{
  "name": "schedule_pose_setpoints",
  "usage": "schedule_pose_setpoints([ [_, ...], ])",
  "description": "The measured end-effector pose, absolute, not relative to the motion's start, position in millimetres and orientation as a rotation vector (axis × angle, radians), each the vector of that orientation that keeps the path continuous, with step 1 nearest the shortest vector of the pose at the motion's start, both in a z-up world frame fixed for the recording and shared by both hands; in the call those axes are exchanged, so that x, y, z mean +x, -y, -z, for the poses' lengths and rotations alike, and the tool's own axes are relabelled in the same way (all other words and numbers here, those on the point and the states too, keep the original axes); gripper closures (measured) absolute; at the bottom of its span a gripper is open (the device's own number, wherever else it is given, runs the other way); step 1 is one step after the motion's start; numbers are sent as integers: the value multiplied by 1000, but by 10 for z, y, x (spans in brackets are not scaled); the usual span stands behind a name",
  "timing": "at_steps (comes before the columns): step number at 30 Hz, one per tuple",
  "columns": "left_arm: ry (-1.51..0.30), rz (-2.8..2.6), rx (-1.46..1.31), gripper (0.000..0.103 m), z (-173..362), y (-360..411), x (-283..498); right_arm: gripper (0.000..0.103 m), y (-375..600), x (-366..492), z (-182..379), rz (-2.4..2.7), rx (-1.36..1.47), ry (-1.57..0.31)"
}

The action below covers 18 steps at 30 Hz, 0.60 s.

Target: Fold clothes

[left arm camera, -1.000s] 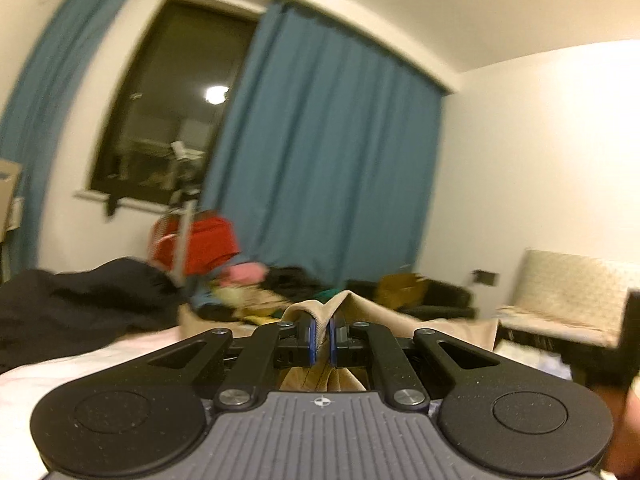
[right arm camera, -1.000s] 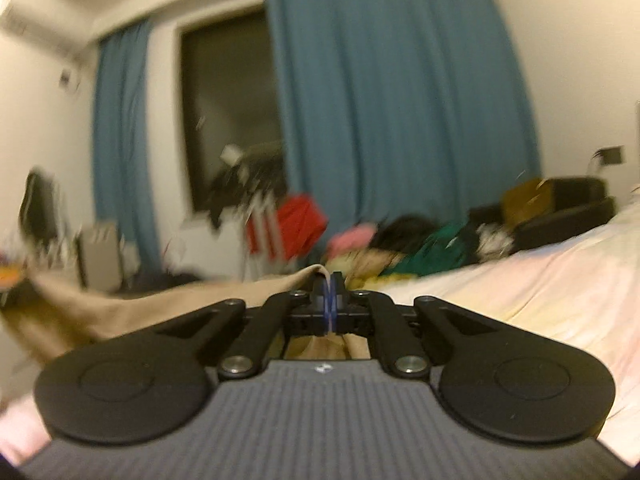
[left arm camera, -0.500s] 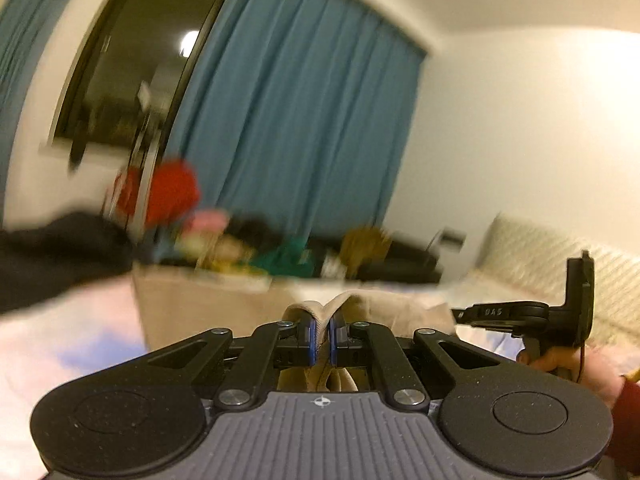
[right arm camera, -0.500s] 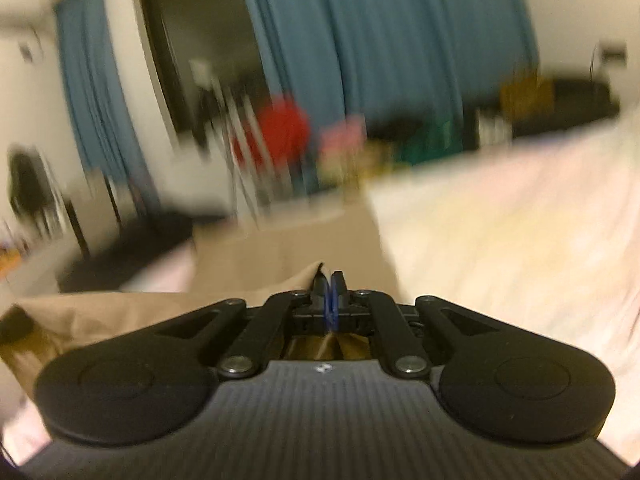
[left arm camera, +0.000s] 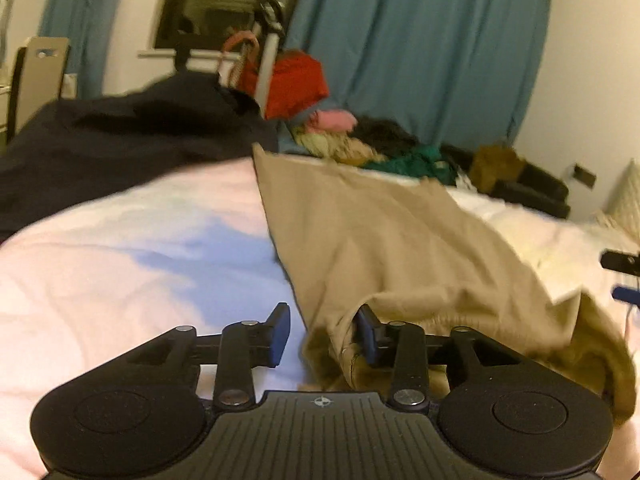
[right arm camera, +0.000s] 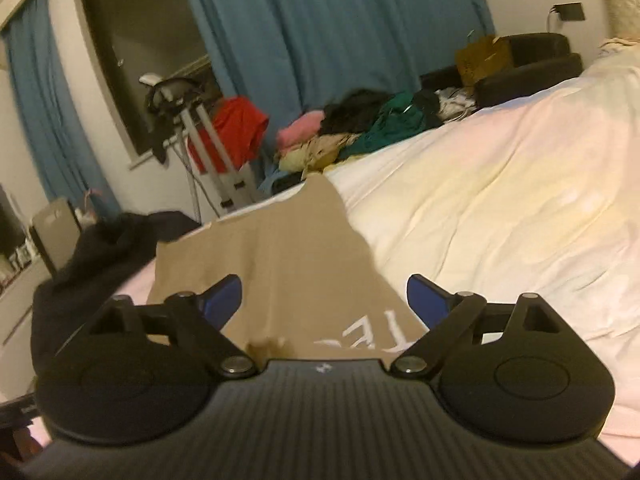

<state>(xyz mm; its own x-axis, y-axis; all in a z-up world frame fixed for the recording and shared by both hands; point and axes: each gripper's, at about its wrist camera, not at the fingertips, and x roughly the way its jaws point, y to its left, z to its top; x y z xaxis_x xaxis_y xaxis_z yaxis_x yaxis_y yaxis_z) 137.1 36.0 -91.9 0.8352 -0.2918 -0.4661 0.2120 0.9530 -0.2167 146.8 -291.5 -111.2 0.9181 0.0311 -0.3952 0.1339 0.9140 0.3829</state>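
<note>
A tan garment (left arm camera: 384, 240) lies spread on the white bed sheet (left arm camera: 132, 248), running away from me toward the far edge. My left gripper (left arm camera: 322, 332) is open at the garment's near bunched edge, its right finger against the cloth folds. In the right wrist view the same tan garment (right arm camera: 280, 272) lies flat with white lettering (right arm camera: 372, 336) near the gripper body. My right gripper (right arm camera: 324, 304) is open wide just above it, holding nothing.
A dark blanket or garment (left arm camera: 120, 136) lies at the bed's left. A pile of mixed clothes (right arm camera: 352, 128) sits at the far edge, with a red item (left arm camera: 296, 80) on a stand, blue curtains (left arm camera: 420, 48) and a dark window. White sheet (right arm camera: 500, 208) stretches to the right.
Both grippers were shut on the tan garment and held it up; they have lowered it onto the bed and opened, letting it go.
</note>
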Motion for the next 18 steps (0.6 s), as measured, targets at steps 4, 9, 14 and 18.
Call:
schedule_pose_setpoints([
  [4,-464,242,-141,55,684,-360,1179,12,2861,1406,1126,33,401,-452],
  [9,-414,266,-108,53,441,-113,772,12,2637,1386,1172,-47,346,-503],
  [14,-396,336,-72,53,377,130,497,12,2462,1236,1205,-113,335,-534],
  [18,-415,355,0,53,486,318,508,13,2395,1229,1260,-137,348,-565],
])
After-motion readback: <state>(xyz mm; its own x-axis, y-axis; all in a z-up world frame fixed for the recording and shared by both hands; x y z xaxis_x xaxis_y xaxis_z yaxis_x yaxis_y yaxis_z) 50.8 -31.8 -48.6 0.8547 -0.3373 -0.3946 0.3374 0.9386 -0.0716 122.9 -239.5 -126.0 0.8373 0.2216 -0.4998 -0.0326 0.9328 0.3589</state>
